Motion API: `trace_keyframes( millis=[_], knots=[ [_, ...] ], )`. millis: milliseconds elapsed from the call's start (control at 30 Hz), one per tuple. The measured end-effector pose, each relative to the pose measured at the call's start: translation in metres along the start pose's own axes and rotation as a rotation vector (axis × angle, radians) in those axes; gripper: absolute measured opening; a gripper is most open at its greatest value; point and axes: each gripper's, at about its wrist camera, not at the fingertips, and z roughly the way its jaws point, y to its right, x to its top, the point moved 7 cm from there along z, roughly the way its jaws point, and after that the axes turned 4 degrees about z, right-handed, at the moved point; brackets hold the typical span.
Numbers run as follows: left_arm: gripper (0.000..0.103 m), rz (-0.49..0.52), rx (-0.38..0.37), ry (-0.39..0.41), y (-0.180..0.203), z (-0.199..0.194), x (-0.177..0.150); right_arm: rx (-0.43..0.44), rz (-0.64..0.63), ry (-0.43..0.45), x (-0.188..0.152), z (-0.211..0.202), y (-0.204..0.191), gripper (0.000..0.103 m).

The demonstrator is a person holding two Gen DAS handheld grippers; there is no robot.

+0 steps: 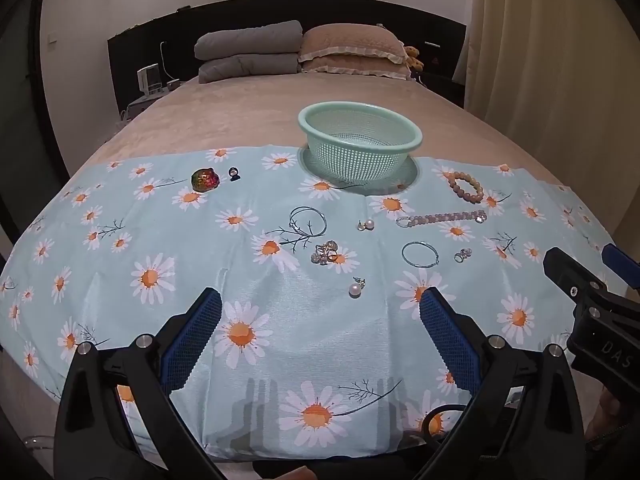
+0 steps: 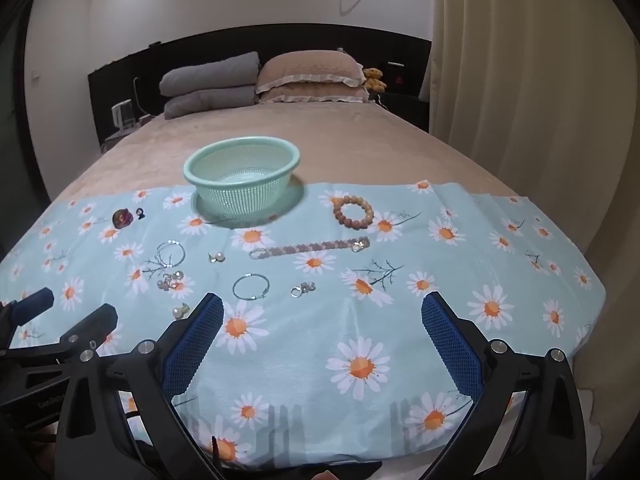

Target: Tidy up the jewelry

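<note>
A mint green mesh basket (image 1: 360,148) (image 2: 242,178) stands empty at the far edge of a daisy-print cloth (image 1: 280,320) (image 2: 360,312). Jewelry lies scattered on the cloth: a round bead bracelet (image 1: 465,185) (image 2: 353,211), a straight bead strand (image 1: 442,218) (image 2: 308,248), hoop rings (image 1: 420,255) (image 2: 251,287) (image 1: 308,221), pearl earrings (image 1: 355,289) (image 1: 367,225), a cluster of rings (image 1: 326,254) (image 2: 170,280), a small ring (image 2: 302,289) and an iridescent brooch (image 1: 205,179) (image 2: 122,217). My left gripper (image 1: 320,332) and right gripper (image 2: 322,332) are open and empty, above the cloth's near part.
The cloth lies on a beige bed (image 1: 248,112). Grey pillows (image 1: 248,52) and beige pillows (image 1: 352,50) are stacked at the dark headboard. A curtain (image 2: 520,100) hangs on the right. The right gripper's body shows at the left wrist view's right edge (image 1: 580,300).
</note>
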Motion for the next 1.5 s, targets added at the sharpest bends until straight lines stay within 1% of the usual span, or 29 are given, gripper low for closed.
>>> trace_keyframes(
  millis=[133,467,633,1500],
  knots=[
    [0.097,-0.006,-0.020,-0.010,-0.0002,0.0018,-0.0015,-0.001,0.001,-0.001,0.0003,-0.0001,-0.0001,0.095],
    [0.097,-0.006,-0.009,-0.011,-0.0005,0.0031,-0.0027,-0.005,-0.006,0.001,-0.0001,-0.0002,-0.0011,0.095],
    [0.097,-0.008,-0.019,-0.016,-0.0003,0.0036,-0.0030,-0.007,-0.012,0.000,-0.0003,-0.0003,-0.0015,0.095],
    [0.097,0.002,-0.012,-0.022,0.0004,0.0035,-0.0025,0.000,-0.025,0.008,-0.0016,-0.0015,-0.0018,0.095]
  ],
)
